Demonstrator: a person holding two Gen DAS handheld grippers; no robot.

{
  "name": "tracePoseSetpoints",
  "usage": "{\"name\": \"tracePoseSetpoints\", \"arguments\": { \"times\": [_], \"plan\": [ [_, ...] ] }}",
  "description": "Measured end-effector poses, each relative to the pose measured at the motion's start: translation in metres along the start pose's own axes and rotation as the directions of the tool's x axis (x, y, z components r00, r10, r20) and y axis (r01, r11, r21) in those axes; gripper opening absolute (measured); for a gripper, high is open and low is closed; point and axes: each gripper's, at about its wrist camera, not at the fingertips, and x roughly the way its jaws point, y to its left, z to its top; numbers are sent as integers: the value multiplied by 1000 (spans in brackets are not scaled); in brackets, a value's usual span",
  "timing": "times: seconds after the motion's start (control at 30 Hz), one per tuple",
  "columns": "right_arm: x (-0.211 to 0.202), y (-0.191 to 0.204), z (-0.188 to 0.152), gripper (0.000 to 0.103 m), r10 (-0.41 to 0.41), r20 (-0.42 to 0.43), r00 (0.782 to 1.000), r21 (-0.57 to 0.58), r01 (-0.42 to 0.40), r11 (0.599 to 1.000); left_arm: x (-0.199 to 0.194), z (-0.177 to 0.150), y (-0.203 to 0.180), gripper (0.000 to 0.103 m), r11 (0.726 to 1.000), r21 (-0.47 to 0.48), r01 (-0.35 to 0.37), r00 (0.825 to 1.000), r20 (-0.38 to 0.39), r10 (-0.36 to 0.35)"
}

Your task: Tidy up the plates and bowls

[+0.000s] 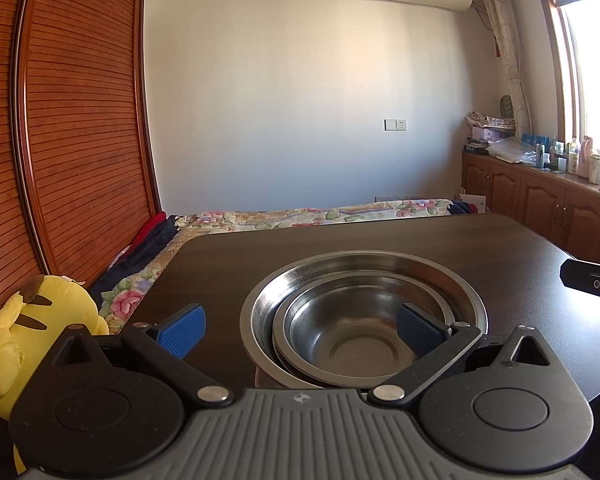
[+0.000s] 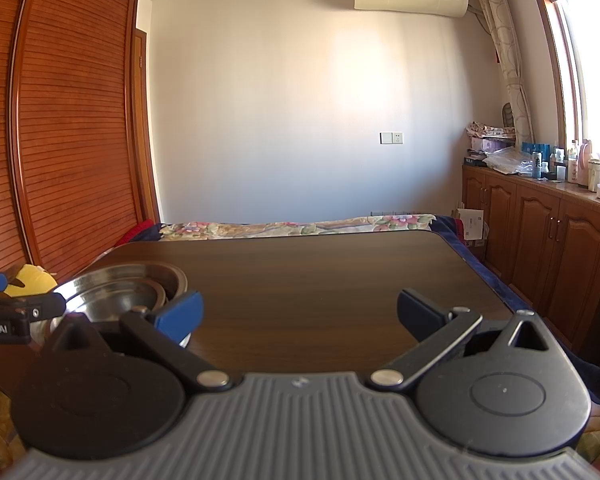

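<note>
my left gripper (image 1: 300,326) and right gripper (image 2: 298,316) gape, released, beside nested round steel bowls (image 1: 352,340) on the dark wooden tabletop (image 1: 380,236).

A white wall (image 2: 268,112) is lit by sunlight from a window (image 2: 592,64) at right. A slatted wooden wardrobe (image 2: 68,120) is seen left, low wooden cabinets (image 2: 540,232) right, and a floral-covered bed (image 2: 284,229) beyond the dark tabletop (image 2: 300,280).

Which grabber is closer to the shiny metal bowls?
Left. The left gripper is open right over the stacked metal bowls, one finger in front of the inner bowl. The right gripper is open over bare table, bowls off to its left.
</note>
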Motion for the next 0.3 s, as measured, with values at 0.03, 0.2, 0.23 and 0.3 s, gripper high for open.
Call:
{"name": "tracePoseSetpoints", "arguments": {
  "times": [0.03, 0.2, 0.23, 0.3],
  "plan": [
    [0, 0, 0, 103, 0, 0, 1000, 0, 0, 1000, 0, 0, 0, 103, 1000, 0, 0, 1000, 0, 0],
    [0, 0, 0, 103, 0, 0, 1000, 1, 0, 1000, 0, 2, 0, 103, 1000, 1, 1, 1000, 2, -1],
    [0, 1, 0, 103, 0, 1, 1000, 0, 0, 1000, 0, 1, -1, 103, 1000, 2, 0, 1000, 2, 0],
    [0, 0, 0, 103, 0, 0, 1000, 1, 0, 1000, -1, 1, -1, 103, 1000, 2, 1, 1000, 3, -1]
  ]
}}
